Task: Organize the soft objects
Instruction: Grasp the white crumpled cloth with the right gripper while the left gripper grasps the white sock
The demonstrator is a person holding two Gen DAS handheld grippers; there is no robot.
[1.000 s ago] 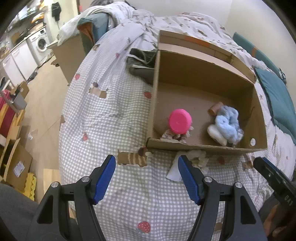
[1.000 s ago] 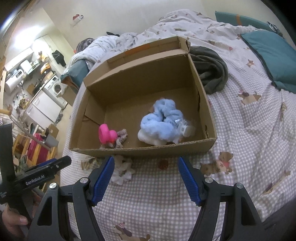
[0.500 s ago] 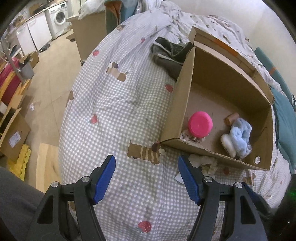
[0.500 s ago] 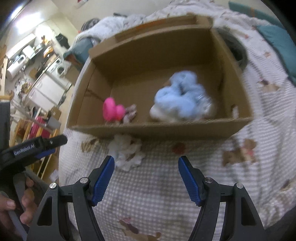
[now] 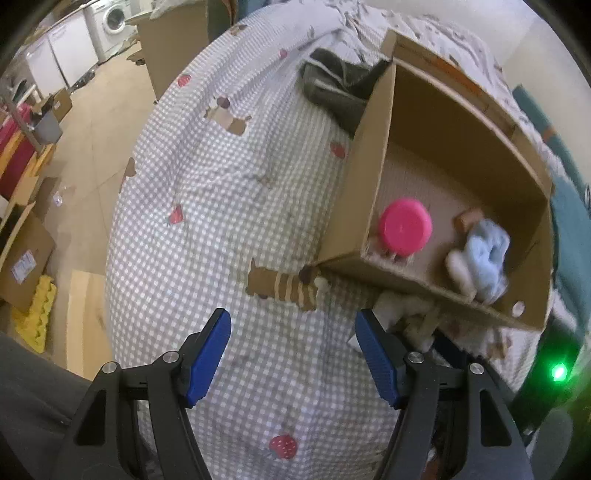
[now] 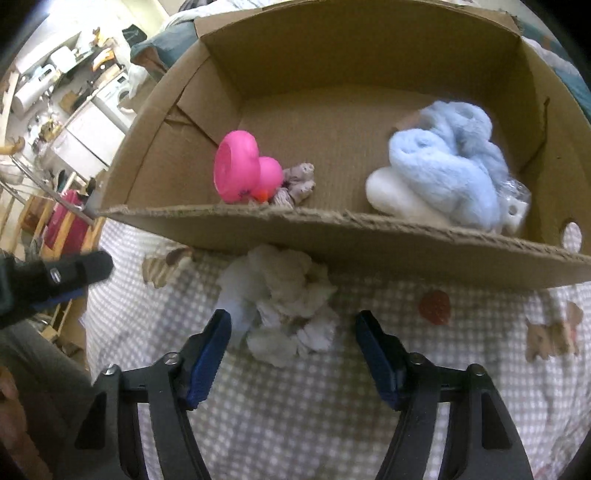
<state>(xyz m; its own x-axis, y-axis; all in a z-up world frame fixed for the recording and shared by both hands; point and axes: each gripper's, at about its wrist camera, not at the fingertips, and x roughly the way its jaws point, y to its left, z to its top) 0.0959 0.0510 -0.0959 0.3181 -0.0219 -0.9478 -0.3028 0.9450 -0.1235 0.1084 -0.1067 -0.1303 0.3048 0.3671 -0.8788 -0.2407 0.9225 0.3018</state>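
A cardboard box [image 6: 332, 229] lies on the checked bedspread and holds a pink toy [image 6: 243, 173] and a fluffy blue soft toy [image 6: 447, 173]. A white fluffy soft object [image 6: 280, 299] lies on the bed just outside the box's near wall. My right gripper [image 6: 293, 350] is open, its fingers on either side of the white object's near end. My left gripper [image 5: 293, 354] is open and empty over the bedspread, left of the box [image 5: 373, 166]. The pink toy [image 5: 406, 225], the blue toy [image 5: 484, 254] and part of the white object [image 5: 402, 310] show in the left wrist view.
A dark green cloth [image 5: 340, 88] lies beside the box's far corner. The bed's left edge drops to a floor with cardboard boxes [image 5: 22, 254] and washing machines [image 5: 110, 26]. The left gripper's tip [image 6: 70, 273] shows at the left of the right wrist view.
My right gripper has moved forward and down toward the white soft object, which now lies between its fingers. My left gripper has swung left, away from the box.
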